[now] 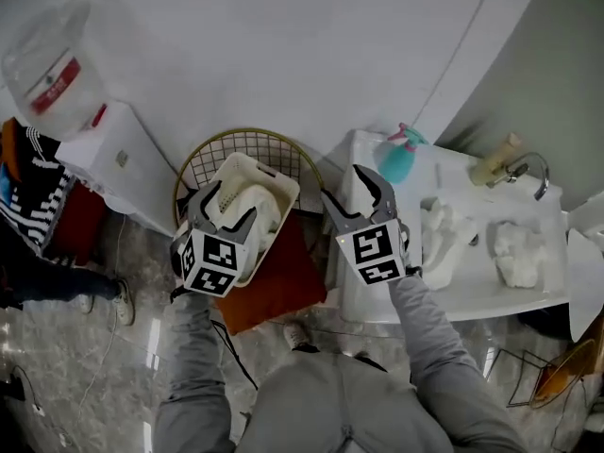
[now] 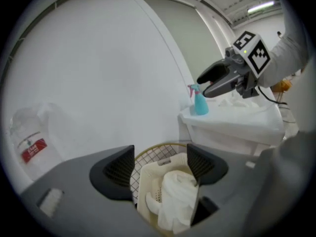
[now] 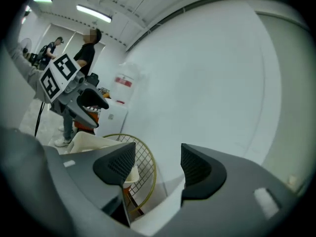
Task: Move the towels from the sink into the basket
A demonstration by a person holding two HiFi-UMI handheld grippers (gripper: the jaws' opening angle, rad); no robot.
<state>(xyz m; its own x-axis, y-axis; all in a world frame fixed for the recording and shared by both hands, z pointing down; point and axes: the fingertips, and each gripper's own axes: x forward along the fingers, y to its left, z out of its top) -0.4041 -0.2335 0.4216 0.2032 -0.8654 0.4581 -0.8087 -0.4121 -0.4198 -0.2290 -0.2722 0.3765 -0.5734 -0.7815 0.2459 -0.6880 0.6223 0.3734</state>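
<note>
A cream plastic basket (image 1: 274,179) sits inside a gold wire basket (image 1: 247,143), and a white towel (image 1: 247,202) lies in it. My left gripper (image 1: 226,211) hovers over that basket, open and empty; in the left gripper view the towel (image 2: 177,196) shows below its jaws. My right gripper (image 1: 355,194) is open and empty, between the basket and the white sink (image 1: 472,295). In the sink lie two more white towels (image 1: 440,236) (image 1: 517,253). The right gripper view looks past the wire basket (image 3: 144,174) at the wall.
A teal spray bottle (image 1: 400,156) and a faucet (image 1: 530,168) stand on the sink's far side. A red cushion (image 1: 278,283) lies under the basket. At the left are a white cabinet (image 1: 113,159), a water jug (image 1: 55,75) and a person (image 1: 28,215).
</note>
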